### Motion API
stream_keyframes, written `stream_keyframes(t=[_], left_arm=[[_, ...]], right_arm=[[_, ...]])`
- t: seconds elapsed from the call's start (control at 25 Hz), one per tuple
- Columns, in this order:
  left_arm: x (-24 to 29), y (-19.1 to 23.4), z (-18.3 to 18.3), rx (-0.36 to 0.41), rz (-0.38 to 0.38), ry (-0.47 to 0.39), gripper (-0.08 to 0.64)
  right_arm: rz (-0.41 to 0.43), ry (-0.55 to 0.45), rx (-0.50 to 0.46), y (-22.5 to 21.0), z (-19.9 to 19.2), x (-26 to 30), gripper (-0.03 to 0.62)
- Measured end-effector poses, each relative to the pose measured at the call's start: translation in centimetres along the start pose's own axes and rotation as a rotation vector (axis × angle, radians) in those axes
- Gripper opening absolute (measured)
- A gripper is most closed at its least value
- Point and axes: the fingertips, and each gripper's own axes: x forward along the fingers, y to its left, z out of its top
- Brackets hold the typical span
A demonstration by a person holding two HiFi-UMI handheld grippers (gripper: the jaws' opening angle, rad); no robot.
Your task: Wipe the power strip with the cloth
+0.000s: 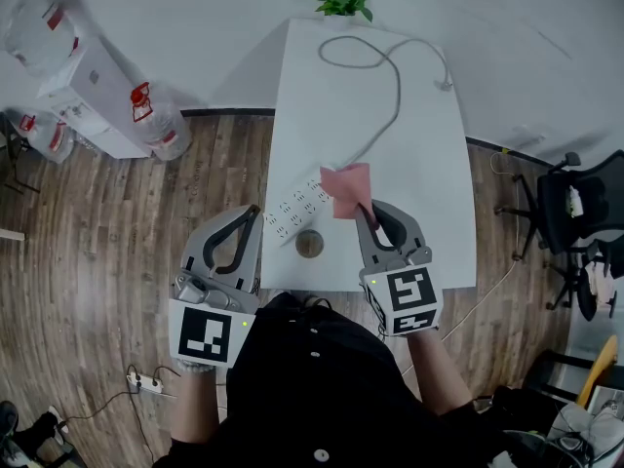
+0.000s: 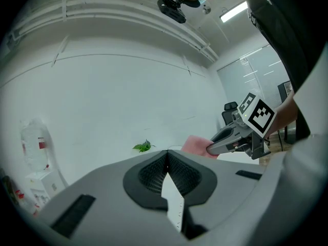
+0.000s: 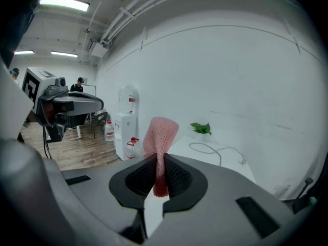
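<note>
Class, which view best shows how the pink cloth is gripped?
Right gripper view: the cloth stands pinched by the shut right tool. Head view shows it above the table; left gripper view, only a pink edge.

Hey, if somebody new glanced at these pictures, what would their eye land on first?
Probably the pink cloth, pinched upright in the right gripper over the white table. Next, the white power strip lying slantwise at the table's left edge, its grey cable looping toward a green plant at the far end. The left gripper is shut and empty beside the strip.
</note>
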Motion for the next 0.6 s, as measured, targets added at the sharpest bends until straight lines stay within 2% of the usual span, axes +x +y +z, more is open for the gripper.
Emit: stream_keyframes(t=[0.6], left_arm=[[-0.1, -0.3, 0.3, 0.006, -0.01, -0.014, 0.014]], right_arm=[[0.019, 0.0, -0.019, 1.1, 0.0, 0.0, 0.051]])
